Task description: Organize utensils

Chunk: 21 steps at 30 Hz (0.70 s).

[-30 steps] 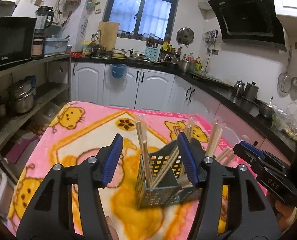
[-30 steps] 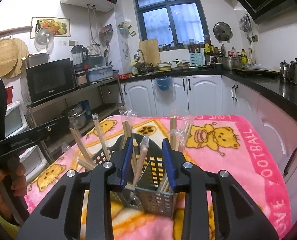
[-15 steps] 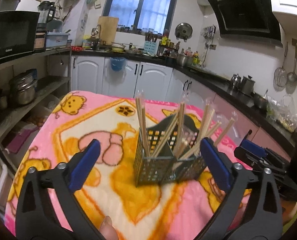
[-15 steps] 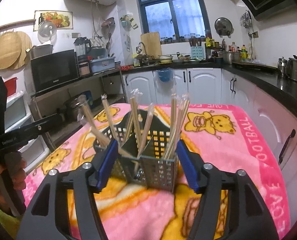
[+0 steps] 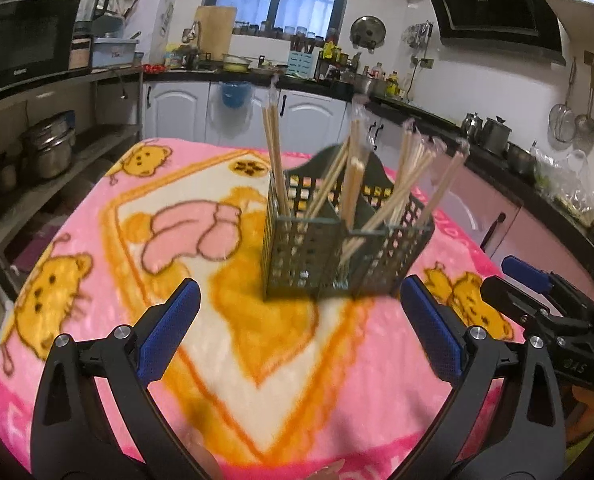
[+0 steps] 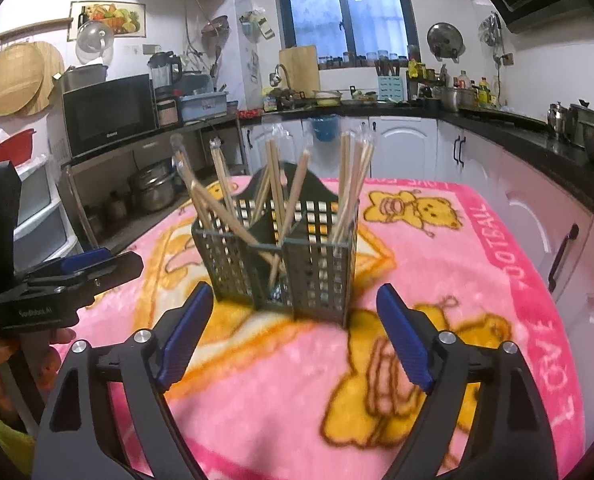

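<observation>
Pink cartoon-bear blanket (image 6: 437, 380) covers the table, and on it, about mid-blanket, stands the dark perforated utensil caddy (image 6: 281, 268). Wrapped chopsticks (image 6: 285, 200) lean in its compartments at loose angles. Near the caddy on the camera side, the right gripper (image 6: 289, 332) has nothing between its jaws, which are opening. The left gripper (image 5: 297, 332) is spread wide and empty too, likewise short of the caddy. Beyond the caddy run white cabinets (image 6: 401, 148) and a window (image 6: 345, 4).

The risk, as I judge it: the splayed sticks overhang the rim, so a brushing finger could tip the light caddy or flick sticks out.

Blanket edge reads "LOVE FOOTBALL" (image 6: 537, 328).
</observation>
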Each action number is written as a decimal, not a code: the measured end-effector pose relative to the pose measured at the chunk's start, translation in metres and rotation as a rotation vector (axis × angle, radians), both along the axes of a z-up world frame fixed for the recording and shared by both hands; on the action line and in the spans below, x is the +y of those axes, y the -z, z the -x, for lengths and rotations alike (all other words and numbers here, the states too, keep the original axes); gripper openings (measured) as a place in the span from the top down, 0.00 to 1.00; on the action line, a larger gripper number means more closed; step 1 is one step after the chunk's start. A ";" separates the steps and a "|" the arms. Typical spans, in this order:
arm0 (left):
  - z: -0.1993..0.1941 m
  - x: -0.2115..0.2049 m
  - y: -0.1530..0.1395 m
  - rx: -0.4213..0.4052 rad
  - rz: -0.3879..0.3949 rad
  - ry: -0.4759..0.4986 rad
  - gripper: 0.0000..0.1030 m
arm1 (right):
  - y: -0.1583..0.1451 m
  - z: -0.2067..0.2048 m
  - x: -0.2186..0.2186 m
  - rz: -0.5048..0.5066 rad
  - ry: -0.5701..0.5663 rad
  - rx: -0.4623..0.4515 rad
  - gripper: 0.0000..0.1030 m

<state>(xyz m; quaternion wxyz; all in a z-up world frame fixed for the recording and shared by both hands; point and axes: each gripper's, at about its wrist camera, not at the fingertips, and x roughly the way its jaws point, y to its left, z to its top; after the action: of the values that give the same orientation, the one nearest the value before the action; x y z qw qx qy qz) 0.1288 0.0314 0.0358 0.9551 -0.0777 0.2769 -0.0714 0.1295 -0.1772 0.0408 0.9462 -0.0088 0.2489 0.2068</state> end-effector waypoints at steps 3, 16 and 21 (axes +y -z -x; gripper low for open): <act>0.006 -0.005 0.011 0.003 -0.011 -0.003 0.10 | 0.008 0.011 -0.005 -0.012 0.012 -0.023 0.16; 0.031 -0.032 0.034 -0.107 -0.073 -0.043 0.10 | 0.037 0.047 -0.035 -0.060 0.120 -0.145 0.07; 0.041 -0.039 0.042 -0.137 -0.092 -0.035 0.10 | 0.043 0.062 -0.039 -0.061 0.143 -0.209 0.06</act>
<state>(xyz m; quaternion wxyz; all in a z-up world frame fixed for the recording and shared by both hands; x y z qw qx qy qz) 0.0879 -0.0073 -0.0066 0.9755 -0.0333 0.2125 -0.0469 0.0671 -0.2165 -0.0023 0.9791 0.0161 0.1428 0.1440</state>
